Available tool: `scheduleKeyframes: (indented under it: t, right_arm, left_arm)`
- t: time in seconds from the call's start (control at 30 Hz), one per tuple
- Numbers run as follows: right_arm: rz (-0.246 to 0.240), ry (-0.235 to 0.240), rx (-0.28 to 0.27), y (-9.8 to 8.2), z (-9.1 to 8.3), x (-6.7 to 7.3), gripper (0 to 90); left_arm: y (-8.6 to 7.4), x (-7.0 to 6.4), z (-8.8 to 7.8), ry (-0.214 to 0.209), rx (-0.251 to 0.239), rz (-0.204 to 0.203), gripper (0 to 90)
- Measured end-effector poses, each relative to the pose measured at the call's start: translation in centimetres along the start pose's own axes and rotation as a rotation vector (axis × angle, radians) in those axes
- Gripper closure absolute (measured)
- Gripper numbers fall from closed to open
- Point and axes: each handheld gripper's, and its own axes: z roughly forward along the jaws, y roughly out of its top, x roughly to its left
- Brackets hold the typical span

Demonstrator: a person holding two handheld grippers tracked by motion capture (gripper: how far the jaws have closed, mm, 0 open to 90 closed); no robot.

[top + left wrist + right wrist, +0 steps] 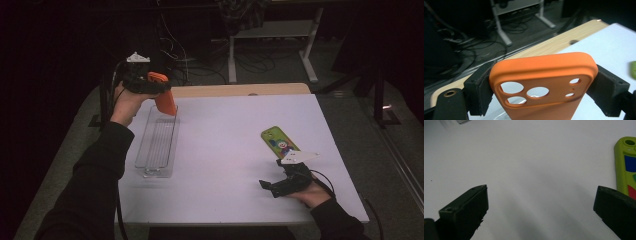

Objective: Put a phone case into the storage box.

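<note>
Keep your left tool [159, 92] clamped on the orange case [165, 99]; lower it squarely into the clear tray [156, 145]. Right tool [272, 186] stands wide open, empty.

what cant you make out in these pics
- Orange phone case: lower part cut off by the bottom edge of the left gripper view.
- Green phone case: near end hidden by the right gripper in the high view.
- Clear tray: whether it holds anything is unclear.
</note>
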Motion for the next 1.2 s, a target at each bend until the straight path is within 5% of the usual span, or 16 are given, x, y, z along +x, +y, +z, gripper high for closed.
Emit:
scheduleKeyframes:
  t: [0.43,1.0,1.2]
  right_arm:
    - [0.004,0.009,-0.004,0.1,-0.2,0.0,0.0]
    - [0.006,0.012,-0.008,0.1,-0.2,0.1,0.0]
    - [0.006,0.01,-0.008,0.1,-0.2,0.1,0.0]
  left_arm:
    - [-1.8,0.9,3.9,0.113,0.075,-0.062,15.6]
    - [-4.2,1.5,6.2,0.15,0.128,-0.097,14.8]
    - [-4.6,1.3,6.6,0.159,0.153,-0.074,14.5]
